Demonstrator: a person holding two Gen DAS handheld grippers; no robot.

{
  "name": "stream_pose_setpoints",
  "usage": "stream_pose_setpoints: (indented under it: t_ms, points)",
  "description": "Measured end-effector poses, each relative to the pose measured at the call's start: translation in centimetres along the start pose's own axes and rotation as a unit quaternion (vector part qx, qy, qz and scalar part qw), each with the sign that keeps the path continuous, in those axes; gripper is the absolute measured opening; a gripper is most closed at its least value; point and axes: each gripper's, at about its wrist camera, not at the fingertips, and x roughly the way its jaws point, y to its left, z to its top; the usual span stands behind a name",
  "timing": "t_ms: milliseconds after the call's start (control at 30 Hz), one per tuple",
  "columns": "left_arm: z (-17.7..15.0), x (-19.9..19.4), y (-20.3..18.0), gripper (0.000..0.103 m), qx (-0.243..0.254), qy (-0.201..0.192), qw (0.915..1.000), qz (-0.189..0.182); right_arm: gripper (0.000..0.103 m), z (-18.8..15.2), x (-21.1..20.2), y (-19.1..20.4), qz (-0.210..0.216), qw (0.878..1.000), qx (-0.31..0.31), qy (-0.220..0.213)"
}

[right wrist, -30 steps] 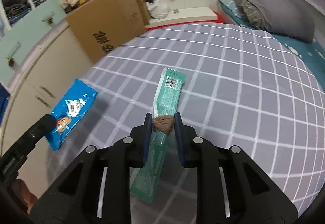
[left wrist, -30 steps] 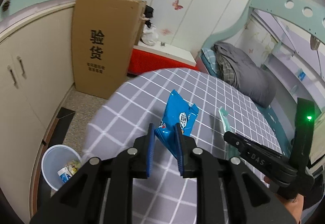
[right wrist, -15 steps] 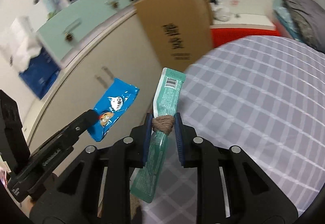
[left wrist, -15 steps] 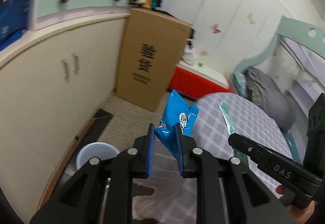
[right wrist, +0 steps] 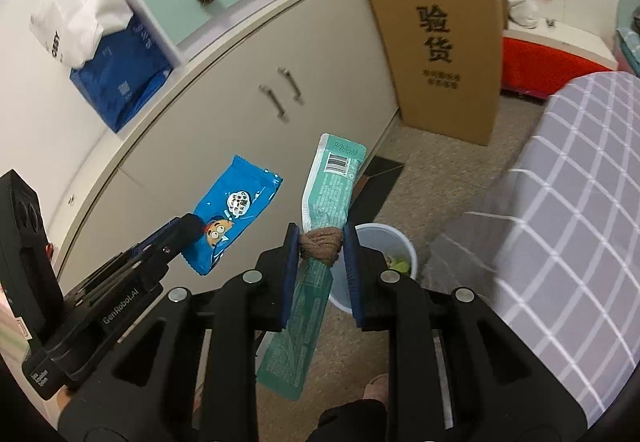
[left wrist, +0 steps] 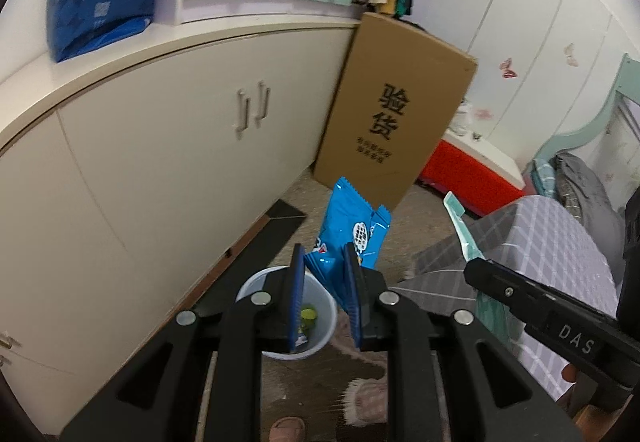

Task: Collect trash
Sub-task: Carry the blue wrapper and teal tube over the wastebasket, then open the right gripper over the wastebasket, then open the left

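The blue snack wrapper (left wrist: 352, 238) is pinched in the left gripper (left wrist: 322, 262), up in the air over the white trash bin (left wrist: 320, 316) on the floor. The green wrapper (right wrist: 326, 197), with a brown knot around it, is squeezed in the right gripper (right wrist: 322, 250), above the same bin. A cream cabinet (left wrist: 160, 145) and a tall cardboard box (left wrist: 396, 109) stand behind.

Black plastic claw (left wrist: 323, 274) w/ blue pads (left wrist: 297, 298), silver screws; fuzzy pink slipper (left wrist: 366, 400)
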Motion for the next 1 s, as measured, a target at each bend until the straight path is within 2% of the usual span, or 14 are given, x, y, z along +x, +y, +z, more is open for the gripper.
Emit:
stream_pose_setpoints:
  t_ms: [200,300,367,400,567,833,1000]
  points:
    - [-0.2,1.5,2.2,0.018,-0.006,0.011,0.9995,0.027,0.022,0.3,3.5,1.2,0.004,1.0,-0.009,0.016]
    - [-0.3,2.4,3.3,0.018,-0.013,0.02,0.9988,0.042,0.025,0.7,5.5,1.7,-0.009,1.0,-0.017,0.008]
    - [-0.3,2.9,3.9,0.018,-0.018,0.025,0.9984,0.048,0.068,0.9,6.6,1.6,-0.01,1.0,-0.014,0.001]
    - [-0.3,3.2,4.3,0.018,-0.021,0.03,0.998,0.051,0.083,0.9,7.6,1.4,-0.01,1.0,-0.012,0.003]
    - [-0.4,4.2,4.8,0.018,-0.021,0.045,0.997,0.059,0.083,0.2,8.9,1.8,-0.011,1.0,-0.023,0.014]
    - [-0.7,5.5,3.7,0.019,-0.013,0.057,0.997,0.051,0.083,-0.8,7.3,0.6,-0.043,0.999,-0.027,0.006]
    - [-0.9,5.6,3.1,0.019,-0.008,0.06,0.997,0.048,0.085,-0.9,6.3,-0.1,-0.048,0.999,-0.023,-0.001]
